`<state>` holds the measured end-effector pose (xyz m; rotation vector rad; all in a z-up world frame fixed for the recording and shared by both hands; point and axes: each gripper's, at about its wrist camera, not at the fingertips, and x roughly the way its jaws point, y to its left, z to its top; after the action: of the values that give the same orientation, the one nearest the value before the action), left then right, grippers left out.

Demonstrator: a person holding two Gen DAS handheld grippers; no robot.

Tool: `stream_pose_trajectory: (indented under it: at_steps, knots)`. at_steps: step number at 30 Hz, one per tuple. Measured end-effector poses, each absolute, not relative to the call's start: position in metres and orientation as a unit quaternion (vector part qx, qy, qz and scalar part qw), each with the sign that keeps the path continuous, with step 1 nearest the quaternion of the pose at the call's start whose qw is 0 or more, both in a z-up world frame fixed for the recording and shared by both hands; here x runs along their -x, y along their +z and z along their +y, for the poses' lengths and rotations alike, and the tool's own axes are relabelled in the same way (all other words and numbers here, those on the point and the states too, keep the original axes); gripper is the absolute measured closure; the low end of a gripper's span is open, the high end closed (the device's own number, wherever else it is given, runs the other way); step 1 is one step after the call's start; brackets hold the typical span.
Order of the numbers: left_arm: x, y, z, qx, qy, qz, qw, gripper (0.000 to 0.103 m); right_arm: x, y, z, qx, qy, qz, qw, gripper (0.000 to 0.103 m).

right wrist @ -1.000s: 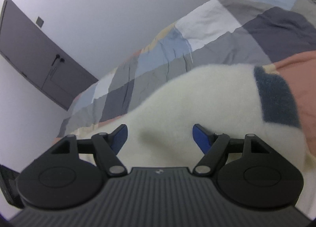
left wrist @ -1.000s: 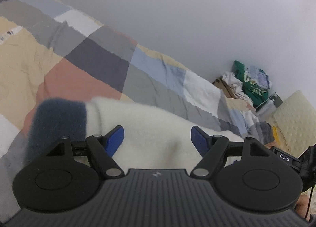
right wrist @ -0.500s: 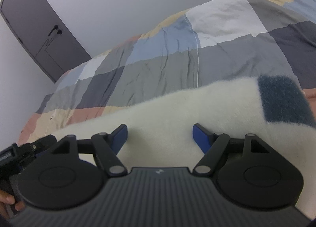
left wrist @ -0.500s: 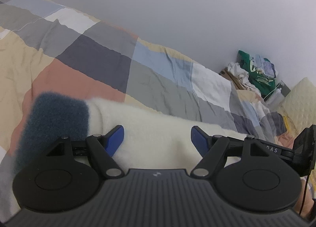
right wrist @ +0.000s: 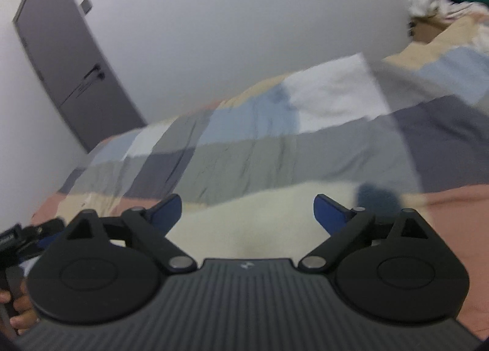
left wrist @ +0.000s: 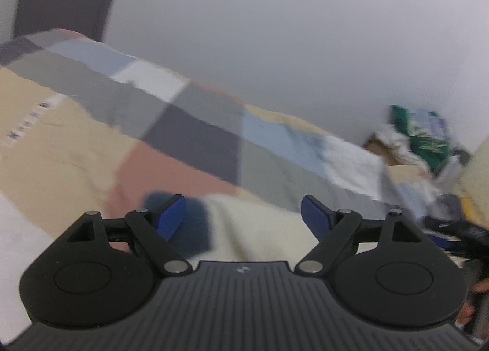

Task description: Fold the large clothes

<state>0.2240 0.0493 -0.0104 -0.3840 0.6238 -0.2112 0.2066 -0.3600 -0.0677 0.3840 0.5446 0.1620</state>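
Observation:
A cream fleece garment point(left wrist: 262, 222) with a dark blue cuff point(left wrist: 195, 228) lies on the patchwork bed cover point(left wrist: 189, 137). My left gripper point(left wrist: 241, 207) hovers just in front of it, its jaws opening wide, with fleece behind the gap but no pad pressing on it. In the right wrist view the same garment point(right wrist: 244, 213) shows its blue cuff point(right wrist: 379, 195) beside the right finger. My right gripper point(right wrist: 247, 207) is also opening, and nothing is pinched between its pads. Both views are motion-blurred.
A grey door point(right wrist: 70, 66) stands at the far end of the bed. A pile of clothes with a green cloth point(left wrist: 424, 143) sits in a box beyond the bed's other end. A hand point(right wrist: 18, 299) holds the left gripper's handle.
Both pairs of jaws have spread wider. Both cameras have drawn back from the fleece, which now fills less of each view and sits lower. In the left view the blue cuff has shifted right.

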Motion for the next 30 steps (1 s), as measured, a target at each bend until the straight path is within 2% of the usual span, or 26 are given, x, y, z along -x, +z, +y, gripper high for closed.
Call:
stream_pose_trajectory:
  at_steps: [6, 10, 17, 19, 21, 22, 24, 27, 30]
  knots:
    - [-0.224, -0.023, 0.056, 0.167, -0.080, 0.315, 0.931, 0.017, -0.201, -0.068, -0.392, -0.173, -0.007, 0.257, 0.951, 0.008]
    - [-0.229, -0.032, 0.046, 0.115, -0.031, 0.311, 0.943, 0.017, -0.214, -0.086, -0.397, -0.165, 0.001, 0.294, 0.941, 0.008]
    - [-0.241, -0.062, 0.070, 0.240, -0.049, 0.348, 0.905, 0.018, -0.239, -0.116, -0.389, -0.159, 0.013, 0.337, 0.928, 0.008]
    - [-0.242, -0.062, 0.075, 0.259, -0.064, 0.349, 0.898, 0.027, -0.240, -0.120, -0.387, -0.162, 0.014, 0.341, 0.926, 0.012]
    - [-0.243, -0.059, 0.078, 0.269, -0.077, 0.345, 0.896, 0.045, -0.240, -0.117, -0.381, -0.140, 0.023, 0.343, 0.928, 0.028]
    - [-0.243, -0.056, 0.080, 0.269, -0.076, 0.342, 0.897, 0.052, -0.237, -0.114, -0.378, -0.128, 0.032, 0.341, 0.931, 0.031]
    - [-0.244, -0.052, 0.083, 0.272, -0.084, 0.344, 0.895, 0.065, -0.231, -0.105, -0.372, -0.098, 0.045, 0.331, 0.937, 0.047]
    - [-0.242, -0.044, 0.085, 0.268, -0.095, 0.338, 0.897, 0.072, -0.223, -0.091, -0.371, -0.079, 0.049, 0.309, 0.947, 0.060]
    - [-0.239, -0.032, 0.089, 0.282, -0.106, 0.309, 0.902, 0.073, -0.215, -0.078, -0.374, -0.086, 0.038, 0.272, 0.958, 0.061]
